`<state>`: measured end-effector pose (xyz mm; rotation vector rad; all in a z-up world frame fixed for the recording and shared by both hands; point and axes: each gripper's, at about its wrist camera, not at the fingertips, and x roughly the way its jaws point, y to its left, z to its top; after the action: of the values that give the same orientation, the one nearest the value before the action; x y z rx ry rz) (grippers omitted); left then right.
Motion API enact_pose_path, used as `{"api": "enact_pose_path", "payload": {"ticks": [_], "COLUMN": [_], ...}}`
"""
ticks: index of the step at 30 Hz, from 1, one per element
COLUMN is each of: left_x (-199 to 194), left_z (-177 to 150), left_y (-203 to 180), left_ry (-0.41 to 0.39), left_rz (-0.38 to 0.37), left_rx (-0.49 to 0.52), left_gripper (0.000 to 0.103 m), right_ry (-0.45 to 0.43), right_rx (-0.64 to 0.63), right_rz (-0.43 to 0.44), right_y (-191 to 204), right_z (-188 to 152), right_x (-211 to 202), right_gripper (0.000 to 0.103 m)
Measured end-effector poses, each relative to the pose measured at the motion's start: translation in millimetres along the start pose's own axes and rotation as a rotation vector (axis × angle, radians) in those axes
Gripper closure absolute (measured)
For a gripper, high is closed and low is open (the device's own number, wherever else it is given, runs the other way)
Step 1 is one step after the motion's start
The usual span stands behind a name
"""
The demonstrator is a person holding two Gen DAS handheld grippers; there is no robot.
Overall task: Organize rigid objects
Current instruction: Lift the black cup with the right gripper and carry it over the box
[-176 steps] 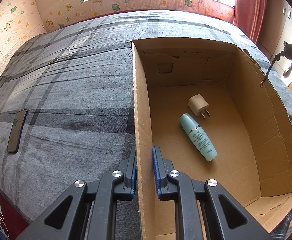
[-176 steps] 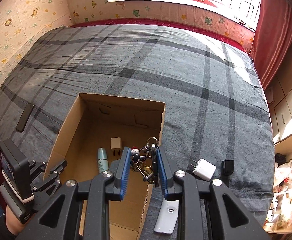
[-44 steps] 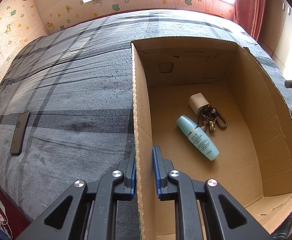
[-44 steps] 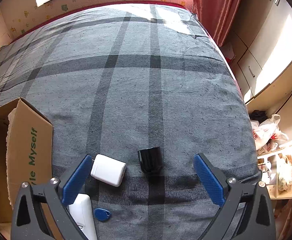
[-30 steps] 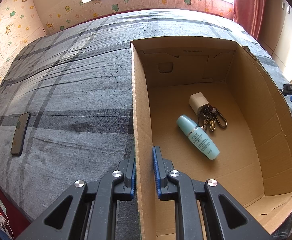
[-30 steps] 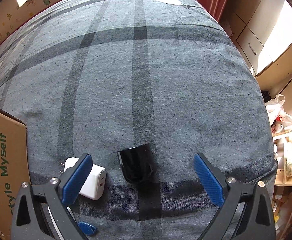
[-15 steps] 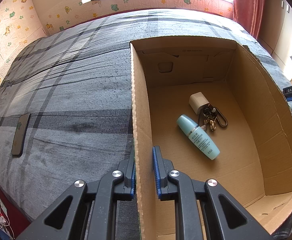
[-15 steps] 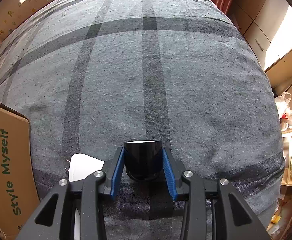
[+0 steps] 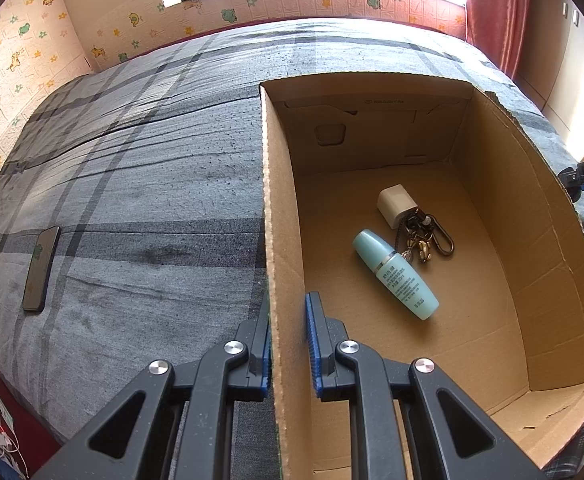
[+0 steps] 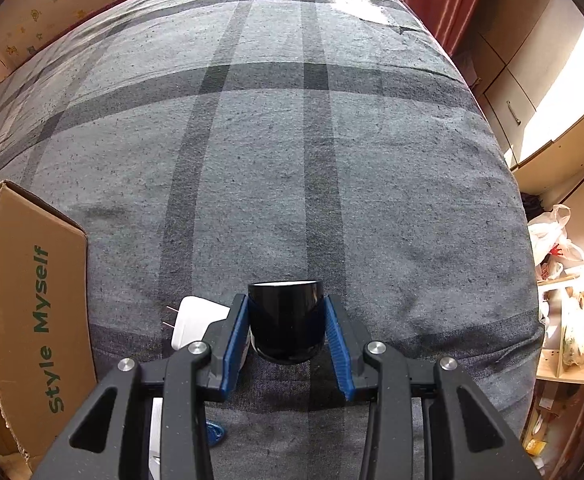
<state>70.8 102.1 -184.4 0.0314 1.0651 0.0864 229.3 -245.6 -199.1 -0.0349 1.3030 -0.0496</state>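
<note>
My right gripper (image 10: 286, 304) is shut on a small glossy black object (image 10: 286, 320), which hangs just above the grey plaid blanket (image 10: 292, 160). Its blue pads press on both sides of the object. A white charger (image 10: 196, 324) lies on the blanket just left of it. My left gripper (image 9: 288, 308) is shut on the left wall of an open cardboard box (image 9: 278, 200). Inside the box lie a teal bottle (image 9: 396, 274), a cream plug adapter (image 9: 396, 204) and a bunch of keys (image 9: 424, 236).
A dark phone (image 9: 41, 268) lies on the blanket far left of the box. Under my right gripper are a blue tag (image 10: 214, 432) and a white remote (image 10: 156, 440), beside the box's outer wall (image 10: 32, 312). The bed drops off at the right towards plastic bags (image 10: 552, 240).
My right gripper's jaws went from wide open to shut on the black object, and it has risen a little off the blanket. The left gripper and the box have not moved.
</note>
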Motion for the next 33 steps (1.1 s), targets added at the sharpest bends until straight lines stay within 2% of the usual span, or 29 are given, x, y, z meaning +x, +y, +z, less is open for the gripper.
{"api": "enact_pose_path", "payload": {"ticks": [5, 17, 27, 33], "left_x": [0, 0, 0, 0], "left_z": [0, 0, 0, -1], "left_y": [0, 0, 0, 0], "left_ry": [0.000, 0.000, 0.000, -0.001], "left_rz": [0.000, 0.001, 0.000, 0.000], "left_rx": [0.001, 0.000, 0.000, 0.000], "left_gripper": [0.087, 0.087, 0.087, 0.087], "right_ry": [-0.019, -0.088, -0.133, -0.143], "right_rx": [-0.032, -0.131, -0.246, -0.301], "right_rz": [-0.005, 0.047, 0.100, 0.124], "right_y": [17, 60, 114, 144], "right_z": [2, 5, -3, -7], "right_x": [-20, -71, -109, -118], "right_gripper": [0.062, 0.062, 0.062, 0.062]}}
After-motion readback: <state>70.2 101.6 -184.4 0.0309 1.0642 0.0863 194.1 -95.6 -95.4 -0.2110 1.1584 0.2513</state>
